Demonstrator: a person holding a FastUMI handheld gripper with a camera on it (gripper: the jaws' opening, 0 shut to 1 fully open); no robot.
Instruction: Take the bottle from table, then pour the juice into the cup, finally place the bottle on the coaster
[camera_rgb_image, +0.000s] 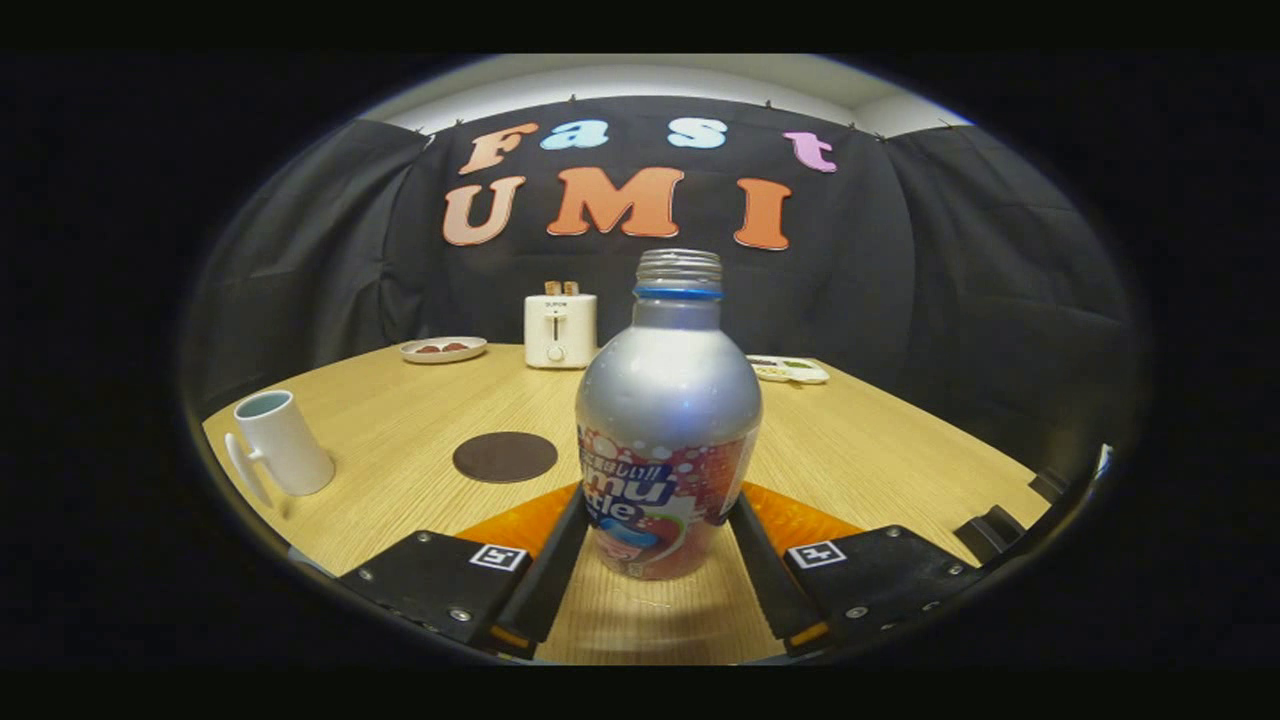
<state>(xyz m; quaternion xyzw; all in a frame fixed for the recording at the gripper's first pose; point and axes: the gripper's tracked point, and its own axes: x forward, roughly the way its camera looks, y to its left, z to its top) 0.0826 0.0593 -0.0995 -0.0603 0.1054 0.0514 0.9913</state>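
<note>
the bottle (668, 420) stands upright on the desk (880, 450) near its front edge, right between the two fingers of the gripper (660, 545). it is silver above, with a printed label around its lower half, a blue ring under the neck and an uncapped threaded mouth. the fingers (553, 570) sit on either side of the label, each lying against or very close to the bottle's lower body; i cannot tell whether both actually press on it. the bottle's base rests on the wood, with its shadow pooling just in front of it.

beyond the left finger, a little further in on the desk, lies the coaster (505, 457), a dark flat disc, bare on top and apart from the bottle. further left, close to the desk's left edge, stands the cup (282, 443), a white mug with its handle turned outward.

along the far edge of the desk stands a white toaster (560, 329) with toast poking out of its slots. left of it is a plate (443, 349) holding some dark pieces, and to the right, partly hidden behind the bottle, a tray (790, 370) with bits of food.
</note>
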